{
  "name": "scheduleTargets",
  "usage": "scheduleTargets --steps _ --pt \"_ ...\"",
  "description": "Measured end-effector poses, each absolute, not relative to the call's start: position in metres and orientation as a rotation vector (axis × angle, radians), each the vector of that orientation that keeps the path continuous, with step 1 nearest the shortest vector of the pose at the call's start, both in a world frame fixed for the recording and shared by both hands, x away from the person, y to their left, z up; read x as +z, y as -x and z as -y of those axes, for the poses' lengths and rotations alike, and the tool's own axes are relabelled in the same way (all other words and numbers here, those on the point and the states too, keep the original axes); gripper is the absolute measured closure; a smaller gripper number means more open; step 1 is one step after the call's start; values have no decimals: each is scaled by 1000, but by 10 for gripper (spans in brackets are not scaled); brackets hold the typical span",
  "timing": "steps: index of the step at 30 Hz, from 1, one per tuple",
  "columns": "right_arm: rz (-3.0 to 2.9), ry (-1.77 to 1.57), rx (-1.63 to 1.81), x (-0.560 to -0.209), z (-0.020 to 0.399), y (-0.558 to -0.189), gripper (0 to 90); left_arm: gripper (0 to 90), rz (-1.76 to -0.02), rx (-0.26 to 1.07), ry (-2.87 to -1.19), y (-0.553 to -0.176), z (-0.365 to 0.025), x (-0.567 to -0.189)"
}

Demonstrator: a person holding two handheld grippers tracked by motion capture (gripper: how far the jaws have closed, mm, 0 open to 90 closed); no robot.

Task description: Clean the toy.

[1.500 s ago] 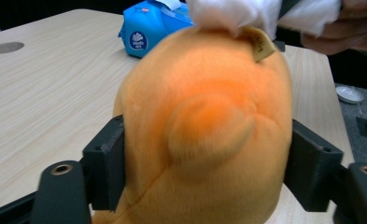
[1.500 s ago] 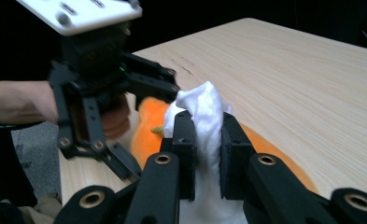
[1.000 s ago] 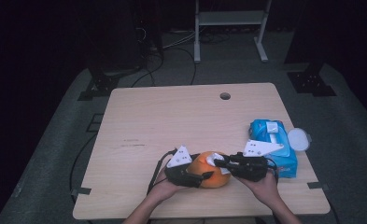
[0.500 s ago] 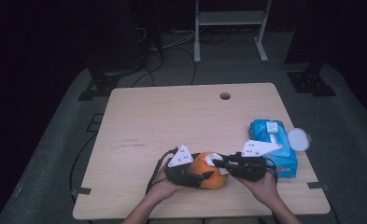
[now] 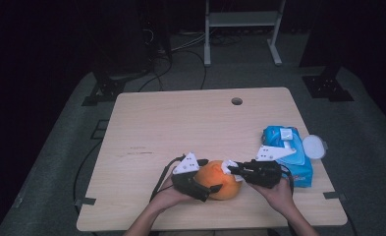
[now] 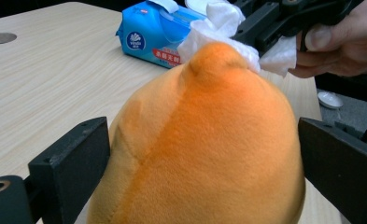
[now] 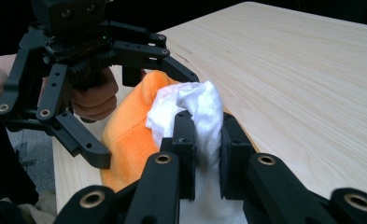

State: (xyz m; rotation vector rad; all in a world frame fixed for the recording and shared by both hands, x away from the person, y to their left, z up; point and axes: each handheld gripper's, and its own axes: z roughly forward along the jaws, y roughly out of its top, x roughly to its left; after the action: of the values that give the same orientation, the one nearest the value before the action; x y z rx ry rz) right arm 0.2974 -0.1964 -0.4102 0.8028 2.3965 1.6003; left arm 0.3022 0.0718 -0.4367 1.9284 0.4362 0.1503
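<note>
Wooden table (image 5: 190, 123), broad and mostly bare, with a blue wipes pack (image 5: 273, 134) near its right edge and a round white lid (image 5: 313, 146) just beside that. All the work is crowded at the near edge, between the two hands.

Orange plush toy (image 5: 219, 179) resting there on the tabletop, clamped across its body by the left gripper (image 7: 144, 116): one black jaw pressed to each flank in the left gripper view, the seam running up the middle to a small nub on top.

Right gripper (image 7: 204, 126) closed tight on a bunched white wipe (image 7: 190, 100), the wad pushed against the nub end of the plush.

Compared with a second ago, only a slight creep of the right gripper's tip leftward onto the toy, though hard to be sure from the dim high view; plush, pack and left hand unmoved.

Probably a cleaning stroke under way, then: toy steadied on one side, wipe rubbed in short passes on the other. Most of the orange surface likely left to cover.
</note>
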Motion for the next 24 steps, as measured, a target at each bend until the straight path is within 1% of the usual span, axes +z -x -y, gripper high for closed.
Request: scheduleTargets --steps 1,4,8,10,12,14,16,17,21,24 --pt "-2397 -805 1599 -410 197 -298 788 85 -423 150 -1938 -302 -72 -436" --pt "-2399 -809 1595 -412 198 -298 788 85 -398 152 -1935 -302 -76 -434" --pt "-2398 -828 1593 -415 201 -301 788 39 -415 134 -1925 -306 -78 -438" --pt "-2400 -839 1594 -416 202 -302 788 45 -412 123 -1926 -307 -77 -440" --pt "-2395 -849 1596 -417 203 -304 788 109 -419 127 -1923 -306 -76 -441" --pt "-2388 -853 1591 -414 205 -303 788 187 -425 164 -1934 -304 -75 -438" --pt "-2364 -850 1613 -407 207 -300 788 236 -444 199 -1935 -302 -73 -435" --pt "-2353 -842 1623 -404 207 -298 788 245 -478 203 -1924 -301 -71 -434" --pt "-2325 -766 1675 -389 202 -285 788 244 -546 220 -1902 -298 -60 -431" --pt "-2360 -759 1628 -396 197 -288 788 184 -517 210 -1930 -292 -56 -428"
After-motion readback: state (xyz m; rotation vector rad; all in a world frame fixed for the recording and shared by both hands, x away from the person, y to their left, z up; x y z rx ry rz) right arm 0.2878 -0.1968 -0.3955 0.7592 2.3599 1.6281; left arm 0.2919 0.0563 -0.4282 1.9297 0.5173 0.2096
